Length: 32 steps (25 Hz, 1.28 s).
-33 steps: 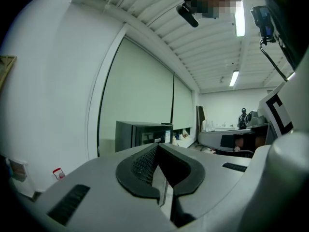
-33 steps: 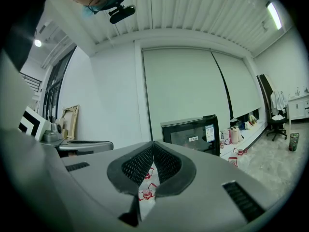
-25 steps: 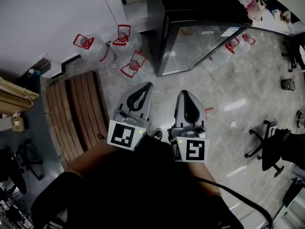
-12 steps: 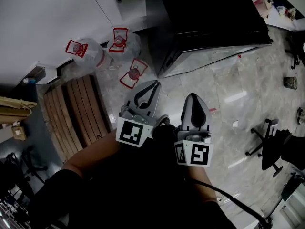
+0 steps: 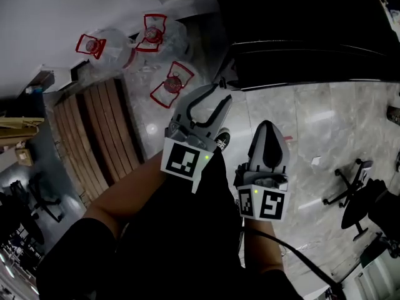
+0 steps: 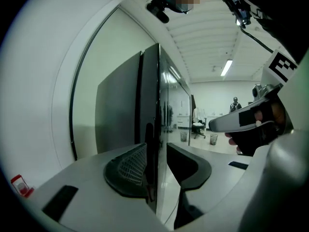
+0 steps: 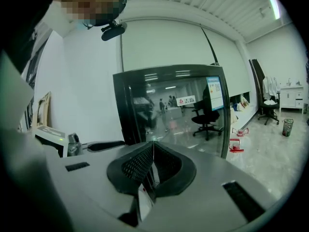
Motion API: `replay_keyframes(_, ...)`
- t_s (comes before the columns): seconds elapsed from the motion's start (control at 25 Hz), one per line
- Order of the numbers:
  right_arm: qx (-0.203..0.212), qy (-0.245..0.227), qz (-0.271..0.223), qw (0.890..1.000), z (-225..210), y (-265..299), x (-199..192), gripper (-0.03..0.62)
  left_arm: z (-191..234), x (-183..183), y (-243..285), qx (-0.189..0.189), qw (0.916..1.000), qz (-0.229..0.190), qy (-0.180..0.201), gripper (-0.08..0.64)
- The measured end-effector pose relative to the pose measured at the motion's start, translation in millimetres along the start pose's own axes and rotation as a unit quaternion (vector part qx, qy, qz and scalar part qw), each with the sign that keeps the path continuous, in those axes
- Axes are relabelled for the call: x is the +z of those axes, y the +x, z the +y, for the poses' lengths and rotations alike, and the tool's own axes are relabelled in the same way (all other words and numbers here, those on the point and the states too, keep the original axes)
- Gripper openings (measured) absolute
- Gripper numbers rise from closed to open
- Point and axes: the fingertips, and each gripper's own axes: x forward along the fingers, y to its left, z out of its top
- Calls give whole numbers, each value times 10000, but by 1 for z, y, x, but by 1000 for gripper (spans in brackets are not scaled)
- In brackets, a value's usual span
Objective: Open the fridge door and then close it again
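The black fridge (image 5: 300,36) fills the top right of the head view. Its glass door (image 7: 178,110) faces my right gripper, closed as far as I can tell. My left gripper (image 5: 215,99) hangs just short of the fridge's near corner and its jaws are opening. In the left gripper view the door's front edge (image 6: 155,110) lines up with the gap of the left gripper (image 6: 157,151), and neither pad presses on it. Lower and to the right, my right gripper (image 5: 269,130) points at the door with its pads together and nothing held; the right gripper (image 7: 153,153) shows this too.
Three water jugs with red handles (image 5: 172,83) lie on the floor left of the fridge. A wooden pallet (image 5: 94,136) lies further left beside the white wall. An office chair (image 5: 356,186) stands at the right on the marble floor.
Both grippers have moved forward and down toward the fridge, which now fills more of the view. The left jaws have gone from shut to open. The right jaws stay shut.
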Motion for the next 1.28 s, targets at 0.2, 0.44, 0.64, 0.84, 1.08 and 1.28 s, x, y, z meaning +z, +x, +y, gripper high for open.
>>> replay_keyframes(0.2, -69, 112, 196, 9997, -20, 1, -31, 15, -7, -17, 21, -58, 9997, -38, 242, 120)
replay_keyframes(0.44, -155, 249, 241, 9993, -38, -5, -52, 15, -7, -25, 20, -14, 9996, -66, 256, 91)
replay_keyframes(0.64, -286, 342, 212, 9988, -56, -20, -57, 15, -18, -21, 17, -48, 9999, -65, 147, 78)
replay_keyframes(0.84, -192, 264, 167, 9993, -52, -19, -58, 15, -12, -24, 17, 143, 9999, -26, 61, 77)
replay_keyframes(1.08, -156, 196, 97, 9996, -64, -29, -41, 15, -37, -20, 12, 95, 9997, 172, 148, 74)
replay_keyframes(1.28, -145, 56, -6, 9999, -68, -33, -39, 15, -86, -33, -13, 108, 9996, 236, -96, 61)
